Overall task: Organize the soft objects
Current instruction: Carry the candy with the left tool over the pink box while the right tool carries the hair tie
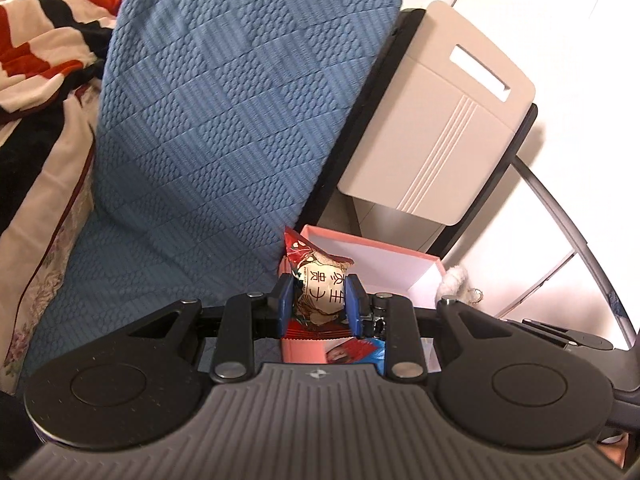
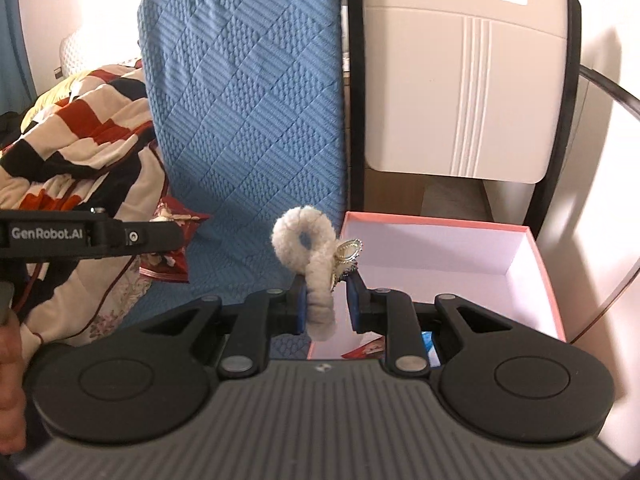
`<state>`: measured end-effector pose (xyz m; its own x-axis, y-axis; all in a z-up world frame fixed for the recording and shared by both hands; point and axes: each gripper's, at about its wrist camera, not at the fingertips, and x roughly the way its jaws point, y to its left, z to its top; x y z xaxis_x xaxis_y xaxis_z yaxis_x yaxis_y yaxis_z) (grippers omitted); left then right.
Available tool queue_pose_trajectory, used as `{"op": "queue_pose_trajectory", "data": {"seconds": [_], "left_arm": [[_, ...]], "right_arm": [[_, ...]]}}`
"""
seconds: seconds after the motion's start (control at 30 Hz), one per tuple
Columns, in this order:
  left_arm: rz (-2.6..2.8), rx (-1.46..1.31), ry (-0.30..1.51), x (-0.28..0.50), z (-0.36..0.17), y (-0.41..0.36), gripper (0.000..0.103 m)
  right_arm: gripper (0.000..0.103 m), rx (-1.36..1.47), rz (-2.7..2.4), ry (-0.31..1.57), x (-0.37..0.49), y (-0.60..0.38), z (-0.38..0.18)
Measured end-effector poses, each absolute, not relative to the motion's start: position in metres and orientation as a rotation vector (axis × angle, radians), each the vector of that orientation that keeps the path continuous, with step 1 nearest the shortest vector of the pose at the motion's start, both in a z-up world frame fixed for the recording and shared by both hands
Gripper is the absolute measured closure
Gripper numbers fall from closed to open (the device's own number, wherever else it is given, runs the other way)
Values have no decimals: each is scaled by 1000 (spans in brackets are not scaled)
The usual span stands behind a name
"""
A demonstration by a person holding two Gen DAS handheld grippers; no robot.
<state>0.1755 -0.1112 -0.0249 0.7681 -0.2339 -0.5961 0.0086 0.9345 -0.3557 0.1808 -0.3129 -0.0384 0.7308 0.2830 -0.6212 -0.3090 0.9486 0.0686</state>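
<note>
My left gripper (image 1: 318, 300) is shut on a puffy red and cream snack packet (image 1: 320, 284), held in the air above the near left corner of a pink box (image 1: 384, 254) with a white inside. The right wrist view shows that packet (image 2: 174, 240) and the left gripper (image 2: 160, 234) at the left. My right gripper (image 2: 328, 300) is shut on a fluffy cream loop charm (image 2: 310, 248) with a gold pendant (image 2: 347, 250), held over the left wall of the pink box (image 2: 544, 276). The charm (image 1: 454, 280) peeks in at the right of the left wrist view.
The box stands on a blue quilted seat (image 2: 240, 120) whose padded back rises behind. A beige chair back (image 2: 460, 80) stands to the right. A red, black and cream striped blanket (image 2: 80, 132) lies at the left. Red and blue packets (image 1: 352, 354) lie inside the box.
</note>
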Motion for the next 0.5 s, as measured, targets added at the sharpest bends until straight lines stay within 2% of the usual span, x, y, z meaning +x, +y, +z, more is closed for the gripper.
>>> {"op": "queue_pose_trajectory", "data": {"seconds": [0.5], "left_arm": [[-198, -275, 694, 216, -23, -190, 71]], "right_arm": [[79, -19, 262, 721, 205, -378, -55]]}}
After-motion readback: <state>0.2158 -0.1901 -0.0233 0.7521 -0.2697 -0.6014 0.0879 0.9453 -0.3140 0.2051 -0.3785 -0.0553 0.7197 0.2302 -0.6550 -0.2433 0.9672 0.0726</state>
